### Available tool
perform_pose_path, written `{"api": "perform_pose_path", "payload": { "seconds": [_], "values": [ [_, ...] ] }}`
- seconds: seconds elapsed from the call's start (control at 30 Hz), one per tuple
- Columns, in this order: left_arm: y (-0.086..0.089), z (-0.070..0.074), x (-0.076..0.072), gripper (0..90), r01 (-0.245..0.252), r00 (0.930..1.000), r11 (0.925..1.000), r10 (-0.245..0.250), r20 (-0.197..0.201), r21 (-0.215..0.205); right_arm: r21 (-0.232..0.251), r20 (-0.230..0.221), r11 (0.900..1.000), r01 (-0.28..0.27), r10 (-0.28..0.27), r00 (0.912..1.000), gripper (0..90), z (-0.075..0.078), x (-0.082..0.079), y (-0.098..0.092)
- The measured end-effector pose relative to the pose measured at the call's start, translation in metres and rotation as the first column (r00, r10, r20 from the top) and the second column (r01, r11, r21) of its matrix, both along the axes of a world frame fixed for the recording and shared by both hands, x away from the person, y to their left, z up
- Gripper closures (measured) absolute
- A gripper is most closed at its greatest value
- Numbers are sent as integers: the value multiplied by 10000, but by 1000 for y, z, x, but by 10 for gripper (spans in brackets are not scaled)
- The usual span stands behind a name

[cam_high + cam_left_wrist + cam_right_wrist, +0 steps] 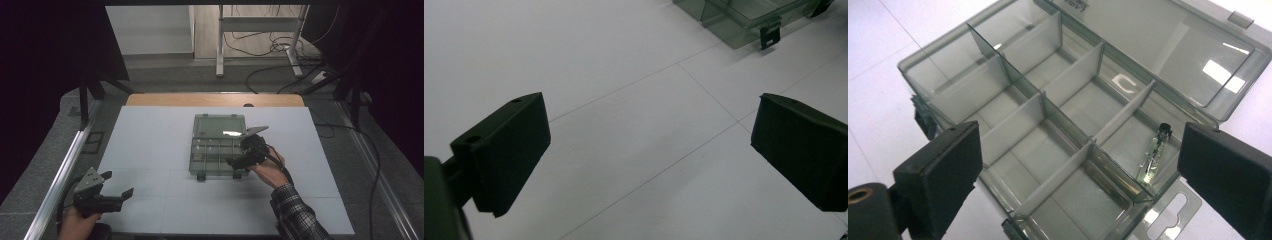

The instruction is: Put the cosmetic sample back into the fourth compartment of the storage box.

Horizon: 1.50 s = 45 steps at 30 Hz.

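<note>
An open grey see-through compartment box (216, 159) lies mid-table, its lid (220, 125) folded flat behind it. My right gripper (240, 151) hovers at the box's front right corner, open. In the right gripper view the box (1048, 107) spreads under my gripper (1080, 150), whose jaws stand wide apart with nothing between them. A small slim metal part with a black head (1154, 154) lies in an end compartment by the right jaw. My left gripper (117, 184) rests at the table's front left, open; in its own view the left gripper (649, 125) holds nothing above bare white table.
A white mat (150, 145) covers the table, with a wooden edge (215, 99) at the back. Metal rails (60, 175) run along both sides. The box's front corner and black latch (769, 36) show far off in the left gripper view. Cables lie on the floor beyond.
</note>
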State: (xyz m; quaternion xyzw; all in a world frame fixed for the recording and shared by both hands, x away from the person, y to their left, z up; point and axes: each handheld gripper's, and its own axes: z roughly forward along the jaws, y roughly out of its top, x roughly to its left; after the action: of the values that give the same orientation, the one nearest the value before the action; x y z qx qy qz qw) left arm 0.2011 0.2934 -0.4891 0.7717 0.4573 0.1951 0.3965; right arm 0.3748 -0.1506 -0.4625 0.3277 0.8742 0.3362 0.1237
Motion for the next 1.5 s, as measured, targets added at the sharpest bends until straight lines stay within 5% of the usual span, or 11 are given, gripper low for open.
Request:
{"api": "perform_pose_path", "payload": {
  "seconds": [0.77, 1.13, 1.5],
  "values": [
    [0, 0, 0, 28, 6, 10000, 10000, -6, 14, -18, -341, 174, 9994, -97, 103, 9998, 0, 4, -19, 1],
    [1, 0, 0, 28, 0, 10000, 10000, 0, 8, -26, -290, -261, 9993, -247, 239, 9994, 12, 3, -23, 1],
    [1, 0, 0, 28, -2, 10000, 10000, 2, 10, -46, -304, 267, 9992, -244, 252, 9993, 10, 7, -33, -1]
  ]
}}
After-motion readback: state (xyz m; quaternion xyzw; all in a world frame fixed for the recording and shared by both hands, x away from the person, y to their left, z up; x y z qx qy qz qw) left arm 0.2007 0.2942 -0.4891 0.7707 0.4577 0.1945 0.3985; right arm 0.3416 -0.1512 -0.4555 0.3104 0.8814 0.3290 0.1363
